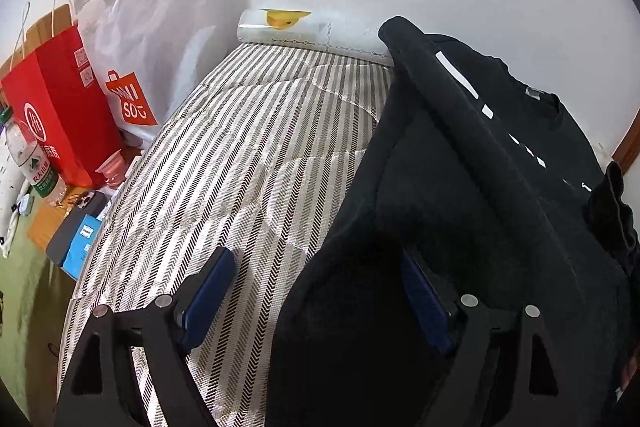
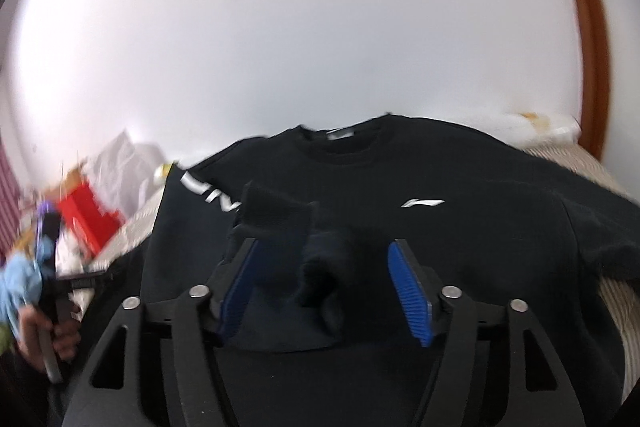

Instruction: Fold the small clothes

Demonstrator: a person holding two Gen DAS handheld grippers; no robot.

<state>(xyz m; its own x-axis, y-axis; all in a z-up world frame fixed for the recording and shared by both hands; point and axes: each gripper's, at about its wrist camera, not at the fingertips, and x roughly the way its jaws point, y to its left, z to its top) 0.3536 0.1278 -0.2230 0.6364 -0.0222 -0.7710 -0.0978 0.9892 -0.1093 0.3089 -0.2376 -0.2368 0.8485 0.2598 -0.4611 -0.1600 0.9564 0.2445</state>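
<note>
A black sweatshirt (image 1: 460, 187) with white lettering lies on a striped mattress (image 1: 240, 155); one sleeve (image 1: 452, 99) is folded across its body. My left gripper (image 1: 316, 267) is open at the sweatshirt's left edge, its right pad over the dark cloth and its left pad over the mattress. In the right wrist view the sweatshirt (image 2: 460, 227) lies front up with a white chest logo (image 2: 422, 203). My right gripper (image 2: 324, 251) is open just above it, with the bunched sleeve cuff (image 2: 276, 215) lying between the fingers.
A red paper bag (image 1: 60, 115), a white plastic bag (image 1: 148, 39), a water bottle (image 1: 32, 159) and small boxes stand left of the mattress. A rolled white item (image 1: 304, 29) lies at the mattress's far end against the wall. A wooden frame (image 2: 588, 39) stands at the right.
</note>
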